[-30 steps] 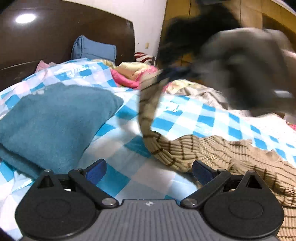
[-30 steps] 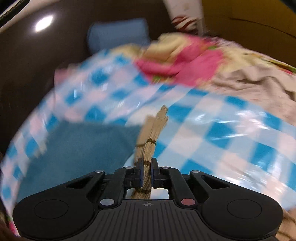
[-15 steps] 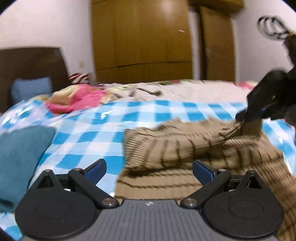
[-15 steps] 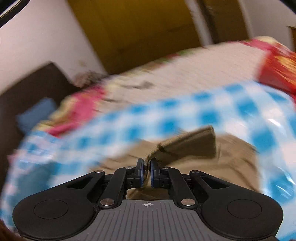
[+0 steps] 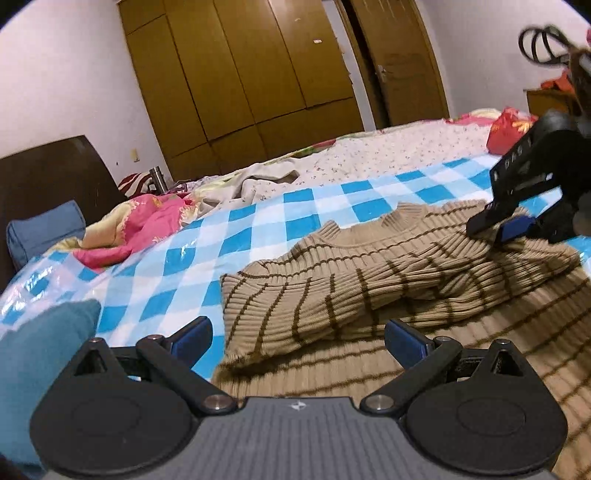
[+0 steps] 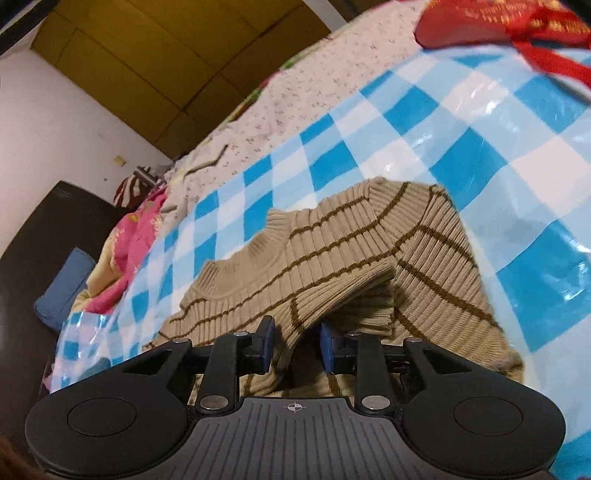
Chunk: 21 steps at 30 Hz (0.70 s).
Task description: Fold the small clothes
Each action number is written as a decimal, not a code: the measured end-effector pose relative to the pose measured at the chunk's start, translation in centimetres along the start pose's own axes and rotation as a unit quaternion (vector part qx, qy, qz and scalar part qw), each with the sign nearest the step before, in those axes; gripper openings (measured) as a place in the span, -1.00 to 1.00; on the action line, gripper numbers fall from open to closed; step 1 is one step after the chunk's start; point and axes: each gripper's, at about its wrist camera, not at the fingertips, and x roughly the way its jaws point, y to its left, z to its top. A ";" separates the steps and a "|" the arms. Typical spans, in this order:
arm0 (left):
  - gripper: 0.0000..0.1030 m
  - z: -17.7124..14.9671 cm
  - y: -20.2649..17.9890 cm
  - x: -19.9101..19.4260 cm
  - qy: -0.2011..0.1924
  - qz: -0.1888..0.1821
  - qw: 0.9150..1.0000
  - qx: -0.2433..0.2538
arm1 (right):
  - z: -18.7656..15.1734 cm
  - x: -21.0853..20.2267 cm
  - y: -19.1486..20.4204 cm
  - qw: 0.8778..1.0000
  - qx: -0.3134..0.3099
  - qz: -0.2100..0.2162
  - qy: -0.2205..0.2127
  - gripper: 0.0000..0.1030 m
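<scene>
A beige ribbed sweater with brown stripes (image 5: 369, 273) lies on the blue-and-white checked sheet (image 5: 258, 229). One sleeve (image 6: 332, 288) is folded across its body. My right gripper (image 6: 295, 345) is low over that sleeve's end; its jaws are opening, the fabric lies loose between the pads and a gap shows on the right side. In the left wrist view the right gripper (image 5: 509, 225) rests on the sweater at far right. My left gripper (image 5: 299, 338) stands open just above the sweater's near edge, with nothing between its fingers.
A teal cushion (image 5: 37, 350) lies at the near left. A pink blanket (image 5: 140, 225) and a blue pillow (image 5: 40, 229) sit by the dark headboard (image 5: 55, 173). A red bag (image 6: 498, 22) lies beyond the sheet. Wooden wardrobe doors (image 5: 240, 74) fill the back wall.
The right gripper carried the sleeve from the left across the sweater to the right, lowered it, and its jaws parted. The left gripper's view swung from the teal cushion toward the sweater.
</scene>
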 end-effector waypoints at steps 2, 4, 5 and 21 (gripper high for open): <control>1.00 0.3 0.1 0.7 0.000 0.007 1.000 0.011 | 0.3 0.0 0.4 1.000 0.004 0.010 0.002 -0.66; 1.00 0.7 0.1 1.1 -0.008 0.009 1.000 0.018 | 0.7 -0.9 1.6 0.999 -0.009 0.034 -0.009 -0.72; 1.00 1.0 0.0 1.1 -0.014 0.008 1.000 0.021 | 1.0 -1.4 2.3 0.999 -0.012 0.047 -0.015 -0.76; 1.00 1.1 -1.8 5.2 0.009 0.018 0.997 0.068 | 2.0 -4.1 4.2 0.996 -0.047 0.076 -0.016 -0.68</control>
